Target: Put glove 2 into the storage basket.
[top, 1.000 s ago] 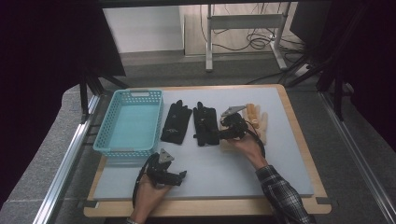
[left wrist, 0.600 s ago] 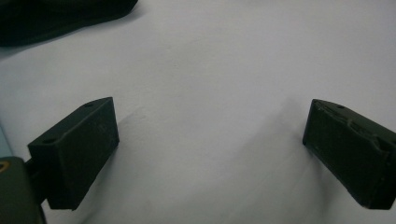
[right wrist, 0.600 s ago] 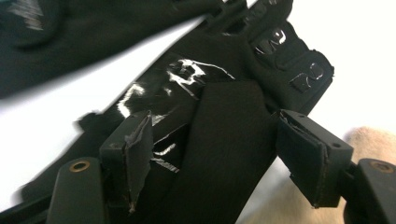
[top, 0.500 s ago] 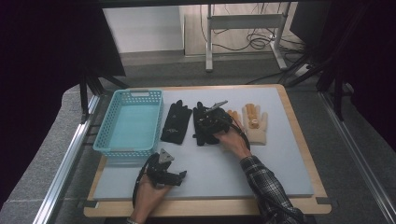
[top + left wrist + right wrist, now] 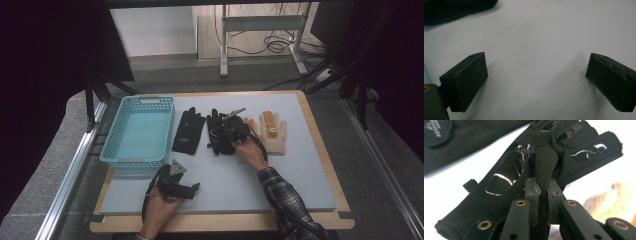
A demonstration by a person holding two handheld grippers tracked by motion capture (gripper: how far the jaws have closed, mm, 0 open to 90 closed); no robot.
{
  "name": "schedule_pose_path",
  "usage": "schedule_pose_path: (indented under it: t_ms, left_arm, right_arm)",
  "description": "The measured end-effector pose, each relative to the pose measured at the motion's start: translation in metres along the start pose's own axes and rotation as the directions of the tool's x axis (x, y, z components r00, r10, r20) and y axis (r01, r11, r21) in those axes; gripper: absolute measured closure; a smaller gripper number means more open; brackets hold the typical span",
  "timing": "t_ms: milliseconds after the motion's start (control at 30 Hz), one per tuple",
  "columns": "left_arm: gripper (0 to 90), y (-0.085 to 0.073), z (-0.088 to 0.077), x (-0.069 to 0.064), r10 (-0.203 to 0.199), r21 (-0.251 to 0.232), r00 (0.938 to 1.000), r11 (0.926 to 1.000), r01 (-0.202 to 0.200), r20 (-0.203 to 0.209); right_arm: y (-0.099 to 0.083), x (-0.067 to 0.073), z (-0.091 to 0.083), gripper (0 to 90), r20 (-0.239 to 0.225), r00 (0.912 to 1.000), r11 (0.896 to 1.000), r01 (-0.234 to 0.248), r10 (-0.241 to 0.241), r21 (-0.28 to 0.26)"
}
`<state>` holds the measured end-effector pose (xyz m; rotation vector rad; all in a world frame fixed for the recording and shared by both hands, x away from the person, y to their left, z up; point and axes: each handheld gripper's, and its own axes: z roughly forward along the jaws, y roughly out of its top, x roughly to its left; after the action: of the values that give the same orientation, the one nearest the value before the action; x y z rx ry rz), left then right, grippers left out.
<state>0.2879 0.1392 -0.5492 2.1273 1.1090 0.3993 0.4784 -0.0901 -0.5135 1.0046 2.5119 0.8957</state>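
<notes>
Two black gloves lie side by side on the white mat, one to the left (image 5: 189, 131) and one to the right (image 5: 216, 137). My right gripper (image 5: 229, 131) sits over the right-hand black glove. Its jaws have just been closing and now pinch a raised fold of that glove (image 5: 506, 182) between the right gripper's (image 5: 544, 185) pads. The other black glove (image 5: 461, 135) lies beyond. A beige glove with orange patches (image 5: 273, 132) lies right of my hand. My left gripper (image 5: 192, 189) rests near the front edge, and the left gripper's (image 5: 536, 75) jaws stand wide apart over bare mat.
A light blue plastic basket (image 5: 135, 161) stands at the left of the mat, beside the black gloves. A second beige glove (image 5: 248, 124) lies partly under my right hand. The mat rests on a wooden board (image 5: 320, 135). A dark glove edge (image 5: 454, 7) lies ahead of the left gripper.
My right gripper has moved left from the beige gloves onto the right-hand black glove and shut on a fold of it. The left gripper has stayed put.
</notes>
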Motion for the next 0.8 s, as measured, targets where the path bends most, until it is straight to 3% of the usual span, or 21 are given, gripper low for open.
schedule_pose_path:
  t_ms: [200, 367, 467, 533, 667, 800]
  left_arm:
    - [4.2, 0.000, 0.000, 0.000, 0.002, 0.002, 1.0000, 1.0000, -0.002, -0.001]
    - [4.2, 0.000, 0.000, 0.000, 0.002, 0.001, 1.0000, 1.0000, -0.002, -0.001]
    - [4.2, 0.000, 0.000, 0.000, 0.001, 0.000, 1.0000, 1.0000, -0.001, -0.001]
    - [4.3, 0.000, 0.000, 0.000, 0.000, -0.001, 1.0000, 1.0000, 0.000, -0.001]
    - [4.2, 0.000, 0.000, 0.000, 0.001, 0.000, 1.0000, 1.0000, -0.001, -0.002]
    - [4.3, 0.000, 0.000, 0.000, -0.002, -0.002, 1.0000, 1.0000, 0.002, -0.003]
  right_arm:
    - [0.002, 0.005, -0.026, 82.0, -0.037, 0.9992, 0.997, -0.015, 0.012, -0.070]
    - [0.004, 0.019, -0.057, 82.0, -0.062, 0.9978, 0.991, 0.016, -0.024, -0.131]
    - [0.002, 0.028, -0.071, 82.0, -0.094, 0.9954, 0.988, 0.005, -0.019, -0.152]
    - [-0.004, 0.039, -0.085, 81.9, -0.123, 0.9922, 0.986, -0.004, -0.017, -0.164]
    - [-0.013, 0.052, -0.096, 81.9, -0.152, 0.9882, 0.984, -0.007, -0.021, -0.179]
    - [-0.030, 0.066, -0.105, 81.1, -0.153, 0.9874, 0.982, 0.010, -0.040, -0.189]
